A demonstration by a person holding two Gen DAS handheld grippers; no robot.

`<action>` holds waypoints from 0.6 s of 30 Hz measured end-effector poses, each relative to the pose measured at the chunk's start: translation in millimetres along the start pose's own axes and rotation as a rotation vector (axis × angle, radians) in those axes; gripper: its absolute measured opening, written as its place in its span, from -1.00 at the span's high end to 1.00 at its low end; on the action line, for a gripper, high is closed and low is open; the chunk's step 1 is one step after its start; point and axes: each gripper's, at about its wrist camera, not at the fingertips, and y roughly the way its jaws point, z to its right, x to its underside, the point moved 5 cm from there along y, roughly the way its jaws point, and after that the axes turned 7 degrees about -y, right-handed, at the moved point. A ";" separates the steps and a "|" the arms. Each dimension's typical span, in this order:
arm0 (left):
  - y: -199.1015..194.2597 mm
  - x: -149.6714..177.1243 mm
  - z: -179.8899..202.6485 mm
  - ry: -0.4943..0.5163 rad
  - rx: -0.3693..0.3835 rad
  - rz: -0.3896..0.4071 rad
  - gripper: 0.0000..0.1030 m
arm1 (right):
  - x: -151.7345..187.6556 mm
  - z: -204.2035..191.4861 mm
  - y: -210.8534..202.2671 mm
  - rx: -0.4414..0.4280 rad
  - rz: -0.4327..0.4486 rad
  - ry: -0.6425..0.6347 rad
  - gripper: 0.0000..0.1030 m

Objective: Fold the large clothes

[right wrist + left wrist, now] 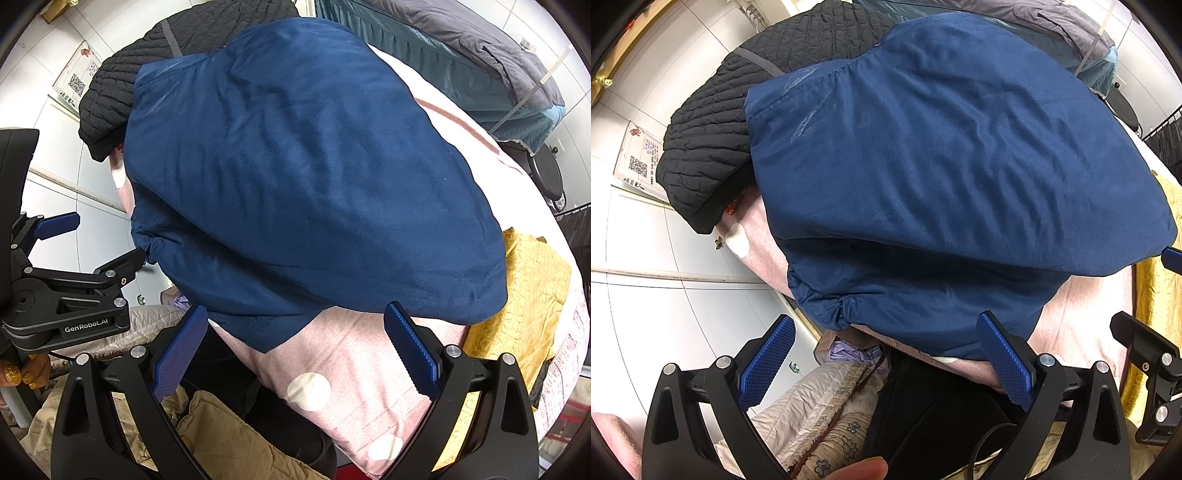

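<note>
A large blue garment [923, 177] lies folded into a thick pad on a pink dotted bedsheet [1082, 314], and it fills most of the right wrist view too as the blue garment [303, 184]. My left gripper [886, 339] hovers open at its near edge with nothing between the blue pads. My right gripper [295, 332] is open as well, just short of the garment's near hem over the pink sheet [332, 369]. The left gripper [92, 243] also shows at the left of the right wrist view, open beside the garment's gathered cuff.
A black quilted jacket [713, 147] lies behind the blue garment at the far left. A yellow cloth [524, 295] sits at the right on the bed. A beige quilt [820, 406] and dark fabric [923, 413] hang below the bed edge. White tiled floor [646, 295] lies to the left.
</note>
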 end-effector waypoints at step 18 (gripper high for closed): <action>4.3 1.4 3.7 0.004 0.002 -0.017 -0.88 | 0.9 0.2 3.5 -0.004 -0.005 0.000 -0.84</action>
